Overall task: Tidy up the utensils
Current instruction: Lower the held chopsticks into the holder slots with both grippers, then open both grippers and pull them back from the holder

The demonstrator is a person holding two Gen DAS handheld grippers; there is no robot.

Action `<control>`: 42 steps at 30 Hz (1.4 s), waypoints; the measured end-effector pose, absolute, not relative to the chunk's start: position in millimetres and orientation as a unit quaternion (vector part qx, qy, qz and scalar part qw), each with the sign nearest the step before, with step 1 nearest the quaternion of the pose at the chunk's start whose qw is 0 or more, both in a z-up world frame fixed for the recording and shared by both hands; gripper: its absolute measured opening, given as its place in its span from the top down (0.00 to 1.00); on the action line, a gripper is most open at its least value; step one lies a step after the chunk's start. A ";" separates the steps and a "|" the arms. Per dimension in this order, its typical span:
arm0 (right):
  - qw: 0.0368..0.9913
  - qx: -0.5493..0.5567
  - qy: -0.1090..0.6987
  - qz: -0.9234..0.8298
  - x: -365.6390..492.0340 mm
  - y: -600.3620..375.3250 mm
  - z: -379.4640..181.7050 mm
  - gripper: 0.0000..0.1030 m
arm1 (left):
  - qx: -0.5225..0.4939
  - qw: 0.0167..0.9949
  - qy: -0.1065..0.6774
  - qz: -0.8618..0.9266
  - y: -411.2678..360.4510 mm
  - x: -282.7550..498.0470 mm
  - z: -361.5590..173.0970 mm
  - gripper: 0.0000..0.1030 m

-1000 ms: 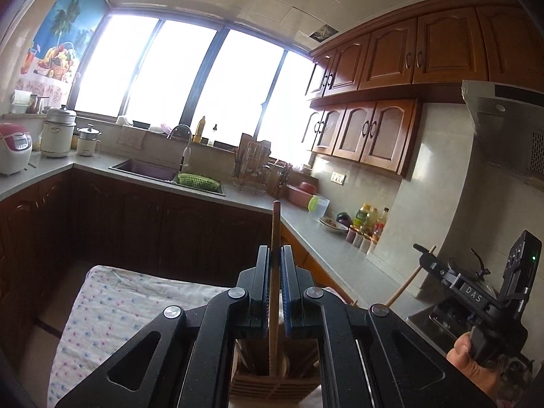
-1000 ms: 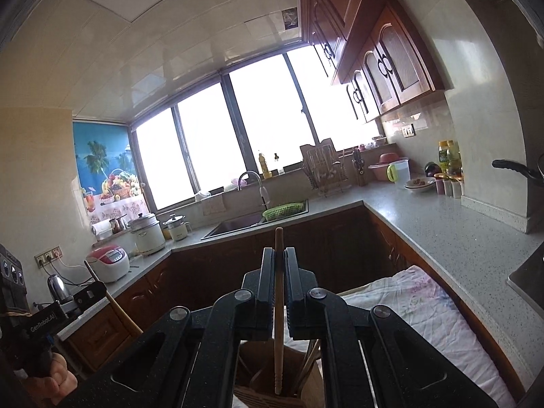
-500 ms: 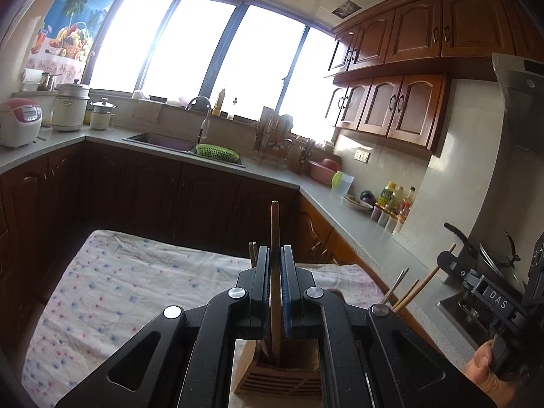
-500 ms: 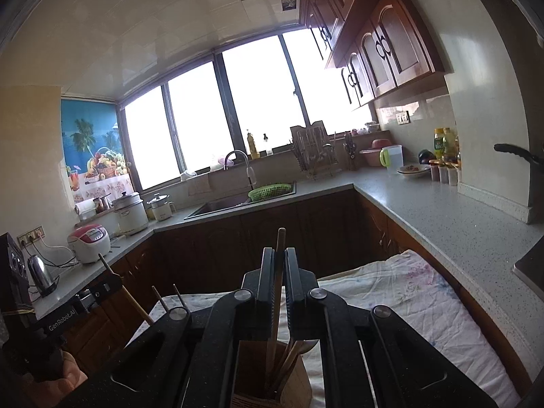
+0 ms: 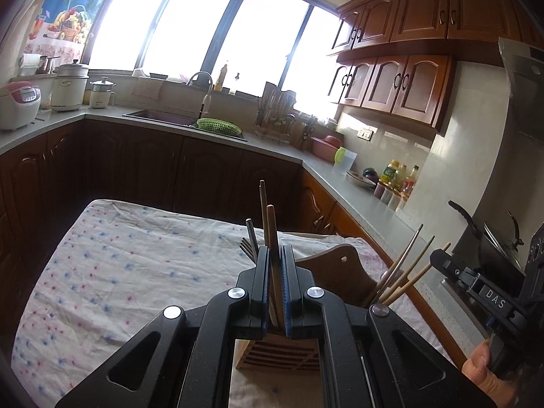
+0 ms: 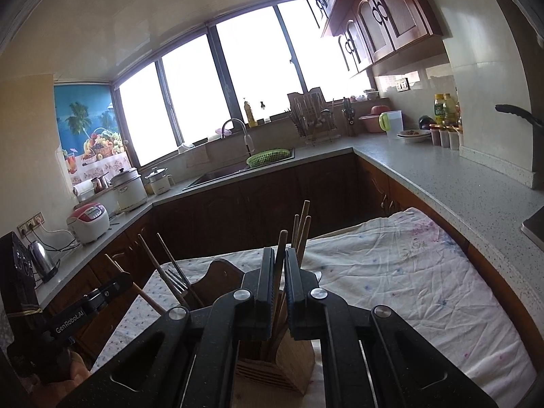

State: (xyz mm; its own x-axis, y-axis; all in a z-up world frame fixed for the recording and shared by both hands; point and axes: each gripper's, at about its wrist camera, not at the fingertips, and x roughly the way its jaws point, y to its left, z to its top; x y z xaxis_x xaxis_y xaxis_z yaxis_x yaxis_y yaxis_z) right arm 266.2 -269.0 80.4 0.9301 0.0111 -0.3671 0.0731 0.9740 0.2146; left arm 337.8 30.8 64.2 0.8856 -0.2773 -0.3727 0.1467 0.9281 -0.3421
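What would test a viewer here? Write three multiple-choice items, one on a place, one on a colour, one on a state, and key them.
1. Where does the wooden holder stand?
A. In the sink
B. On the cloth
C. On the stove

2. What colour is the basket at the sink?
A. Green
B. Red
C. Blue

3. How is the left gripper?
A. Wide open, empty
B. Shut on a fork
C. Shut on a stick

Key:
1 B, since the holder's base rests on the dotted cloth just ahead of the gripper.
2 A, since its mesh rim shows bright green beside the tap.
3 C, since the wooden stick rises from between the two pads, which press close on it.
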 end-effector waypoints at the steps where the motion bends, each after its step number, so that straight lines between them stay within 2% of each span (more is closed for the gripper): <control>1: 0.976 0.114 0.187 -0.016 266.6 -269.4 80.9 0.94 | -0.153 0.959 0.212 -0.110 30.5 338.1 64.4 0.96; 7: 0.974 0.120 0.191 -0.018 267.3 -271.0 80.7 0.94 | -0.156 0.957 0.217 -0.111 32.9 340.0 57.9 0.95; 10: 0.973 0.130 0.192 -0.015 267.2 -273.4 80.4 0.90 | -0.164 0.953 0.226 -0.114 35.6 340.1 58.4 0.94; 12: 0.972 0.136 0.190 -0.013 264.4 -274.6 81.8 0.88 | -0.169 0.953 0.223 -0.112 37.7 336.0 61.6 0.81; 15: 0.973 0.145 0.180 -0.010 256.5 -276.3 87.0 0.71 | -0.178 0.956 0.209 -0.105 43.5 322.7 68.0 0.66; 16: 0.973 0.148 0.175 -0.009 253.2 -277.3 89.2 0.65 | -0.179 0.957 0.205 -0.103 45.4 317.2 68.7 0.65; 17: 0.974 0.152 0.170 -0.008 249.4 -278.3 91.8 0.60 | -0.180 0.957 0.204 -0.101 47.2 311.9 68.6 0.59; 18: 0.974 0.156 0.165 -0.008 245.3 -279.0 93.9 0.58 | -0.180 0.958 0.202 -0.096 49.3 305.7 68.8 0.50; 20: 0.975 0.163 0.154 -0.005 236.0 -280.7 96.4 0.35 | -0.180 0.960 0.196 -0.082 53.1 290.6 64.6 0.37; 21: 0.975 0.164 0.147 -0.003 230.3 -281.4 96.4 0.29 | -0.180 0.961 0.195 -0.075 53.9 282.1 60.8 0.30; 23: 0.977 0.165 0.136 -0.003 217.6 -281.7 93.8 0.09 | -0.183 0.961 0.200 -0.061 57.3 266.8 52.6 0.23; 24: 0.977 0.166 0.134 -0.004 211.8 -281.6 91.3 0.07 | -0.188 0.959 0.203 -0.058 59.3 259.0 48.0 0.22; 30: 0.972 0.169 0.162 -0.003 182.6 -275.5 60.9 0.06 | -0.201 0.950 0.234 -0.045 60.7 212.6 25.2 0.21; 42: 0.963 0.191 0.188 0.005 120.3 -263.1 20.6 0.06 | -0.202 0.945 0.255 -0.029 63.0 144.3 21.3 0.21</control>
